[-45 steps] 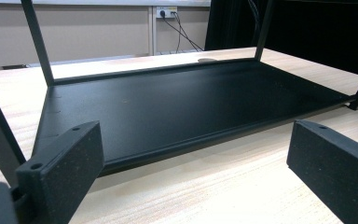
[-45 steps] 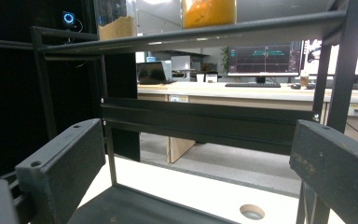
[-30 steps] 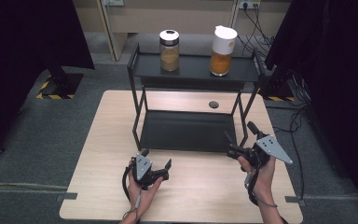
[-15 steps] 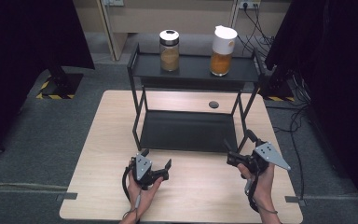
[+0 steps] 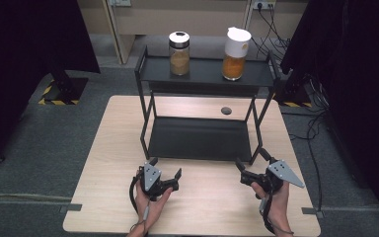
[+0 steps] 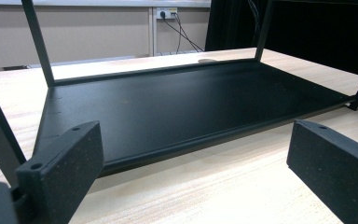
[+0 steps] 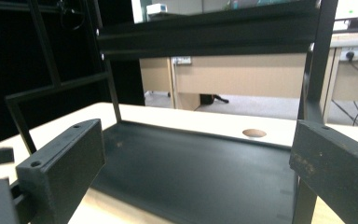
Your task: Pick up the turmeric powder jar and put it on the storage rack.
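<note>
wooden table (image 5: 103,163) with a black two-tier rack (image 5: 200,138) standing on it, bottom shelf (image 6: 182,102) bare, top shelf (image 5: 202,74) carrying two jars well apart: dark-lid jar (image 5: 179,53) at the left, white-lid jar (image 5: 236,47) with orange contents at the right. small round grommet (image 5: 226,110) in the tabletop behind the rack. left gripper (image 5: 165,172) sits low on the table just in front of the rack's left front leg, jaws spread wide, nothing between them; its own view looks straight across the bare bottom shelf. right gripper (image 5: 251,167) near the right front leg, jaws also apart and empty, angled toward the rack. progress, as i judge it: nothing picked up yet, both jars untouched up top, both hands at the start position. whole job is left: reach, grasp a jar, move it.
</note>
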